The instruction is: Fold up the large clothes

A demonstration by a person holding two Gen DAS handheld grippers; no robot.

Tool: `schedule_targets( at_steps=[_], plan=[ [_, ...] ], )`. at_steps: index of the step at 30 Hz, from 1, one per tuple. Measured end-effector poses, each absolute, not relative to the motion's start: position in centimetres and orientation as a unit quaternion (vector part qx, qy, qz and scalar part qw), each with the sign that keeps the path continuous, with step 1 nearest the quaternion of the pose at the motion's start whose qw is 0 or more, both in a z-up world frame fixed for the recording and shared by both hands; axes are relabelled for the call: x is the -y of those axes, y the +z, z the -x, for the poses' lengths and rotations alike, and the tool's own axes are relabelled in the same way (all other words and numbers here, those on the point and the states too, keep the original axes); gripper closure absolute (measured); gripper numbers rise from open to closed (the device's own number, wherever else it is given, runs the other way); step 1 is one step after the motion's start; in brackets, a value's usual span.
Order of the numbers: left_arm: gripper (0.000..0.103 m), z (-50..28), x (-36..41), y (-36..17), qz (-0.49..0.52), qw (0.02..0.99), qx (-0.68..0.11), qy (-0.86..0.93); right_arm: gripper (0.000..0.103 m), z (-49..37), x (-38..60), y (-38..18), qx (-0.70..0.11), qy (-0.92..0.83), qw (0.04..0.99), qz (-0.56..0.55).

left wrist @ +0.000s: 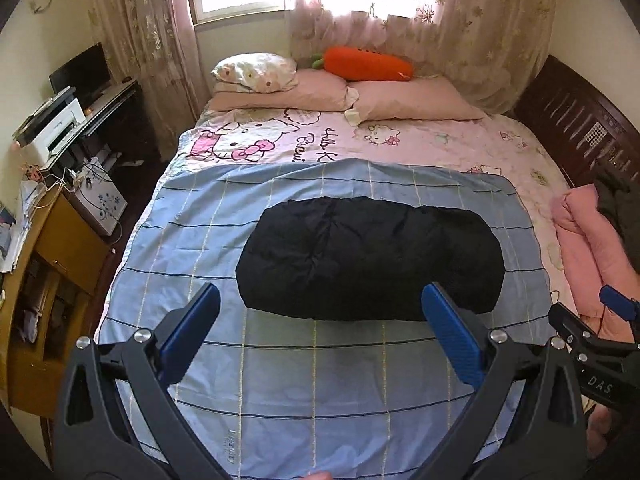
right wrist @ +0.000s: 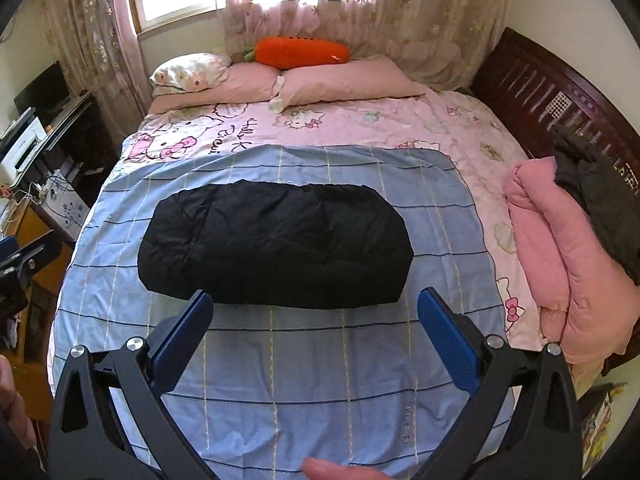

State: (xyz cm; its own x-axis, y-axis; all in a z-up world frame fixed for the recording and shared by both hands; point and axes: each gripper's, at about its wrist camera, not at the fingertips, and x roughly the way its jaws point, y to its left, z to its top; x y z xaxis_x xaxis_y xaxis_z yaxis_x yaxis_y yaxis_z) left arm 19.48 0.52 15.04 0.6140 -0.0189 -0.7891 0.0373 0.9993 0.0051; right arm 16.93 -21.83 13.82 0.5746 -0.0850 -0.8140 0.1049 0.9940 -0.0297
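A black padded garment (left wrist: 370, 258) lies folded into a thick oblong bundle on a blue checked sheet (left wrist: 280, 380) spread over the bed. It also shows in the right wrist view (right wrist: 274, 242), on the same sheet (right wrist: 320, 380). My left gripper (left wrist: 320, 300) is open and empty, held above the sheet just short of the bundle's near edge. My right gripper (right wrist: 314, 304) is open and empty, also just short of the near edge. The right gripper's tip shows at the right edge of the left wrist view (left wrist: 616, 306).
Pink pillows (left wrist: 416, 100) and an orange carrot plush (left wrist: 366, 62) lie at the head of the bed. Folded pink bedding (right wrist: 560, 248) with a dark garment (right wrist: 600, 196) on it lies along the right side. A desk with a printer (left wrist: 56, 128) stands left. A dark wooden bed frame (right wrist: 540, 88) is on the right.
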Motion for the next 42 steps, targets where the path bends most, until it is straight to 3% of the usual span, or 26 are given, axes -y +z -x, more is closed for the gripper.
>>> schedule_targets(
  at_steps=[42],
  plan=[
    [0.002, -19.7, -0.6, 14.2, -0.023, 0.898, -0.44, -0.01, 0.001, -18.6, 22.4, 13.4, -0.472, -0.061, 0.879, -0.035]
  ],
)
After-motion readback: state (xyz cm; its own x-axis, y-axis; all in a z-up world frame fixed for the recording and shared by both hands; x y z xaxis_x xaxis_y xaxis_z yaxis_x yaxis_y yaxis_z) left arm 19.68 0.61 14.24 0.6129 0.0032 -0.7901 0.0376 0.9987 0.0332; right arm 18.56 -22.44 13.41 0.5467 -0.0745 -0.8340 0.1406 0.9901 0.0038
